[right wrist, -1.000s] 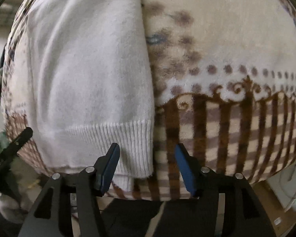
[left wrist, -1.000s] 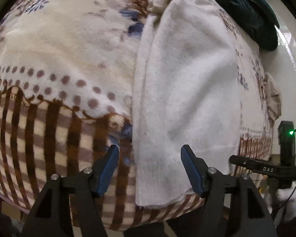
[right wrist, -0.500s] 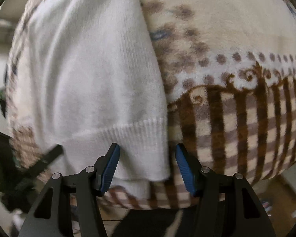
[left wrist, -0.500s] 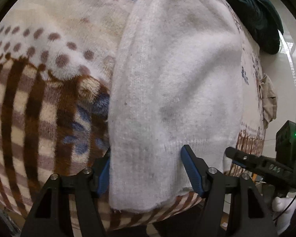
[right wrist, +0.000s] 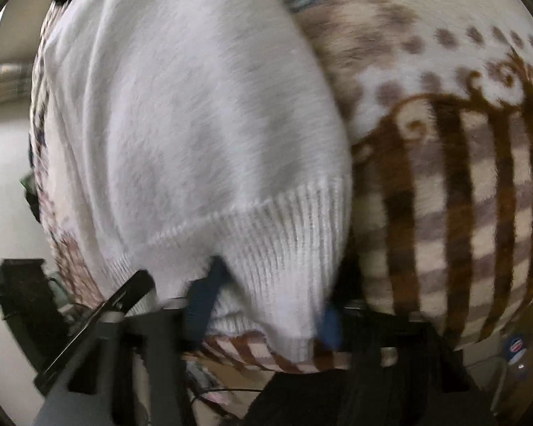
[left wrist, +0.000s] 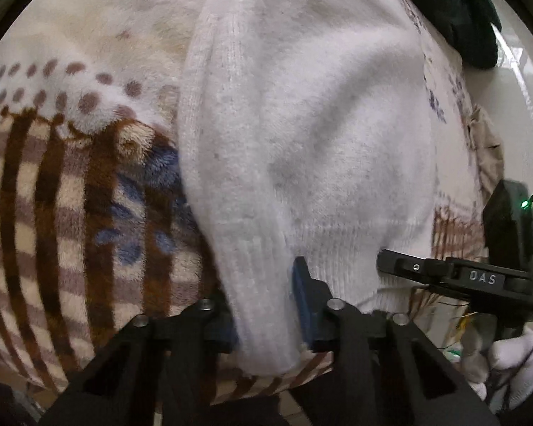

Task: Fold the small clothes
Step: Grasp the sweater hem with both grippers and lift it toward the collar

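Lying at the patterned blanket's (left wrist: 71,213) near edge, a soft, light white knit sweater (left wrist: 302,124) has its ribbed hem pinched by both left gripper (left wrist: 266,305) and right gripper (right wrist: 266,305); the hem corners seem the best hold.

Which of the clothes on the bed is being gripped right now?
The white knit sweater, pinched at its ribbed hem by both grippers; the dark green garment and the beige one lie untouched farther back.
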Available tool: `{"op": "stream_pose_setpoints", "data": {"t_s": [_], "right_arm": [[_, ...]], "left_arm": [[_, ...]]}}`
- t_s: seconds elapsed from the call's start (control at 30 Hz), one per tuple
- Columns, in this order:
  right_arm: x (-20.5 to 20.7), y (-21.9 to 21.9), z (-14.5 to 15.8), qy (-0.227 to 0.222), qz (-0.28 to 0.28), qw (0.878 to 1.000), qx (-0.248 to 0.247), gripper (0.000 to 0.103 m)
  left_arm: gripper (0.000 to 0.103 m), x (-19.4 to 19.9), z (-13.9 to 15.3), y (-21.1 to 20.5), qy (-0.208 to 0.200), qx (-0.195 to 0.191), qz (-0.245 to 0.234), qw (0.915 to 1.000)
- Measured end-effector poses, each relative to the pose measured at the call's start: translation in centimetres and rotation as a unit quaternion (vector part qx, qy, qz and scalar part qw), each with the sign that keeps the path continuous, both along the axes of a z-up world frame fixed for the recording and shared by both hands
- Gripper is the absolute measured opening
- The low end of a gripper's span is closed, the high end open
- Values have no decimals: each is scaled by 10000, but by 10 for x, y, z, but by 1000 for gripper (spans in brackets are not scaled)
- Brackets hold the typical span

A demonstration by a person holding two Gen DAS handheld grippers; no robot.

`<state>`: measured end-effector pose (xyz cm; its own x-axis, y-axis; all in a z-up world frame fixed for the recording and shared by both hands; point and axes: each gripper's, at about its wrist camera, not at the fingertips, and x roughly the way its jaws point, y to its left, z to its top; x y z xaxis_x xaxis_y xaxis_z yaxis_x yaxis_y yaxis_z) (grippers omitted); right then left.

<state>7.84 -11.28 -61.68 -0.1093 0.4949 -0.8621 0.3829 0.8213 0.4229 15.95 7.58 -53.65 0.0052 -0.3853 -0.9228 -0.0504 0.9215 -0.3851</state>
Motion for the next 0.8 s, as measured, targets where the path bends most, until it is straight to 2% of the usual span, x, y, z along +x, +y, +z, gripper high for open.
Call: {"op": "stream_pose_setpoints", "data": {"t_s": [0.07,0.2,0.33,0.53,0.7,0.8], "right_arm": [[0,16,5,-93,98,9996,-232,22],[4,47,21,-191,304,9959,-828,17],[5,74,54,-591,736,9853,-1422,16],[14,107,106,-1096,1249,9672,-1922,15],[33,119,162,-1500,1219,9585,-2097,15],[55,106,192,-1726,1163,9549,-2118,15]], "left_arm": [[16,1,6,-10,-64,355,-102,9993],[15,2,19,-26,-150,731,-196,9970],[13,4,41,-30,-293,742,-126,9967],[12,15,99,-28,-883,719,-73,9935],[12,41,142,-32,-1236,704,-91,9898],[12,61,163,-32,-1430,676,-97,9874]]}}
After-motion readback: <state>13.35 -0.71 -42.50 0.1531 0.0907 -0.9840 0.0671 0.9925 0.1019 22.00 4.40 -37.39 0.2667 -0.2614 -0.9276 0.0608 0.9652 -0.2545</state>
